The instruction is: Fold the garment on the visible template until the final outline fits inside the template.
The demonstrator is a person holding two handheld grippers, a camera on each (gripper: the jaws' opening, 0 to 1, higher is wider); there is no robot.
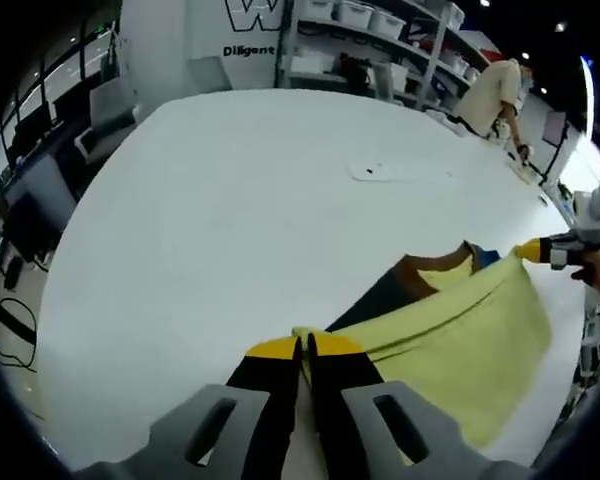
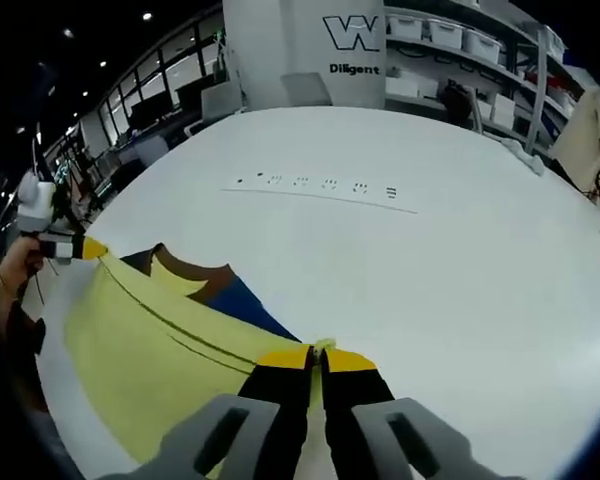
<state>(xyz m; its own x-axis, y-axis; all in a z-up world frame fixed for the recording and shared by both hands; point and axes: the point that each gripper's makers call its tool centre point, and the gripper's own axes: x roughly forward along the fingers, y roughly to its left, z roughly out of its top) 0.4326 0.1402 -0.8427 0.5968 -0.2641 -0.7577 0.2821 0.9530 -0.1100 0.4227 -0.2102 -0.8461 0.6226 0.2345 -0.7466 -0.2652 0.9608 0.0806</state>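
Garment (image 1: 460,340), a yellow piece with a brown collar and dark blue parts, lies stretched between the two claws low over the white worktop (image 1: 230,230). In the left gripper view the left claw (image 1: 303,345) has its yellow-tipped jaws pressed together on a yellow corner of the cloth, which runs away from it to the right claw (image 1: 532,250), held by a hand at the far end. In the right gripper view the right claw (image 2: 316,352) is likewise clamped on a yellow edge of the garment (image 2: 160,350), and the left claw (image 2: 90,247) grips the opposite corner. Beyond the claws on the worktop lies a thin pale strip with small dark marks (image 2: 325,188). A person in a beige top (image 1: 495,95) bends over near shelves with white bins (image 1: 375,20) beyond the worktop.
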